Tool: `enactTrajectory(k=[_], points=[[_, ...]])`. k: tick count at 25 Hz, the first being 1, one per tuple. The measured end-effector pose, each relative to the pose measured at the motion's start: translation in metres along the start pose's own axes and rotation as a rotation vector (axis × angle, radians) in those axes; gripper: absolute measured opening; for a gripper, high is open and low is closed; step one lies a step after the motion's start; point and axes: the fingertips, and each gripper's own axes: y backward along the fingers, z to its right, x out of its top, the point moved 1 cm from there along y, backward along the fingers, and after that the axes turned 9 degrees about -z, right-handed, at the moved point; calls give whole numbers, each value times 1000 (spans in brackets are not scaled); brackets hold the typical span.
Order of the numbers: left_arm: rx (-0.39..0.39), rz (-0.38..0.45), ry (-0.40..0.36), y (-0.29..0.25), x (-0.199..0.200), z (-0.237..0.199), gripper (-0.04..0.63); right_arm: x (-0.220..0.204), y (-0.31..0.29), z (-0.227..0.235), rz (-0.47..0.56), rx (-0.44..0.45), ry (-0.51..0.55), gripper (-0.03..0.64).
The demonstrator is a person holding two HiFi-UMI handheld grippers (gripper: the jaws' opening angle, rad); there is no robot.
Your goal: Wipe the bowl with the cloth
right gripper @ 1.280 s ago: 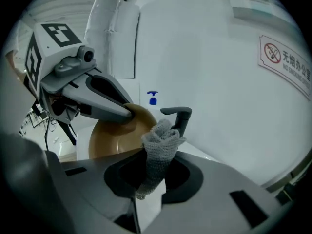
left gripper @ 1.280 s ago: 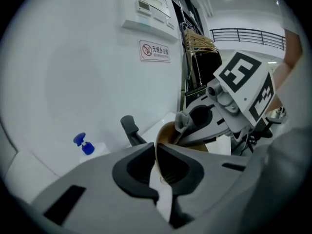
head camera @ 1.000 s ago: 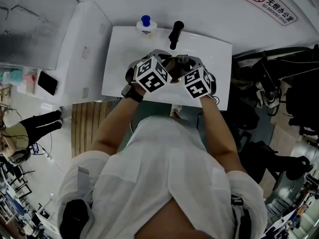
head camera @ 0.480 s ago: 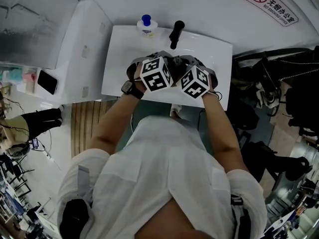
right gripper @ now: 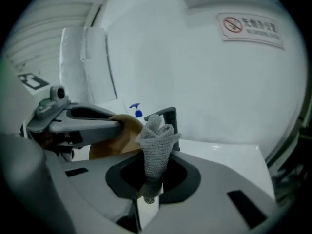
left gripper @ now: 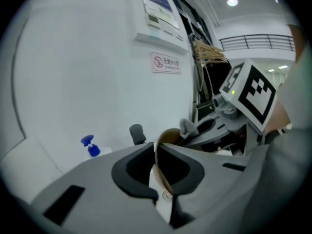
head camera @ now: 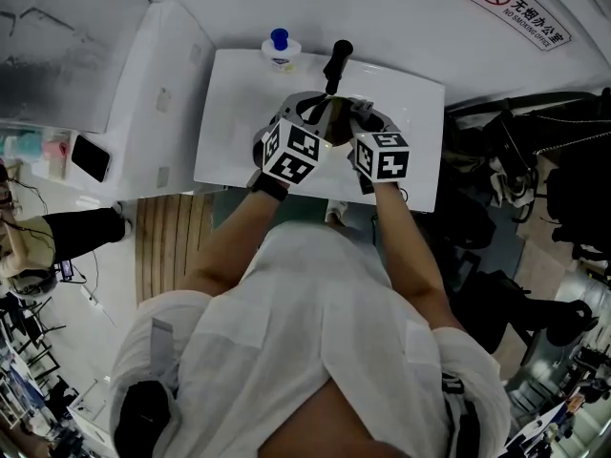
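Over the white counter (head camera: 227, 122), both grippers meet in front of the black faucet (head camera: 336, 60).

The left gripper (left gripper: 157, 150) has its jaws almost together, pinching the thin wall of the bowl (right gripper: 129, 139) at the rim.
- The bowl is tan-brown, matte and thin-walled.
- In the left gripper view it runs edge-on as a narrow curved strip rising between the dark pads.
- In the right gripper view its rounded side shows, tipped up on edge.
- It is held over the counter; whether it touches the surface cannot be told.

The right gripper (right gripper: 153, 172) has just been closing its jaws, and they now clamp the cloth (right gripper: 157, 135).
- The cloth is grey with a coarse knitted texture.
- It is bunched into an upright wad, with a crumpled wider top standing above the pads.
- It has a narrow waist in the grip and a short tail hanging below.
- Its top sits right at the bowl's rim, on the side facing the faucet. I cannot tell whether the two actually touch.

The two marker cubes (head camera: 292, 151) sit side by side, close together. A blue-capped bottle (head camera: 279, 44) stands at the back edge of the counter, just left of the faucet. A no-smoking sign (head camera: 520, 10) hangs on the wall to the right.
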Motion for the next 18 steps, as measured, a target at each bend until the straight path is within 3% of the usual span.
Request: enactTrajectory(k=[3,6,9,12,18], points=[[52,64,177,3,-1,-9,31,-8,2,6,39,27,-259,60],[89,110,323,7,-6,-14,35,-17,2,2,51,50,-433,60],[102,140,401,9,-9,-16,40,-25,1,-5,43,87,-556,60],[40,101,357,5,-10,-10,38,-29,2,0,12,54,-515,60],[-92,-21,131,-4,-8,7,32,-33,2,7,-130,44,-222,81]])
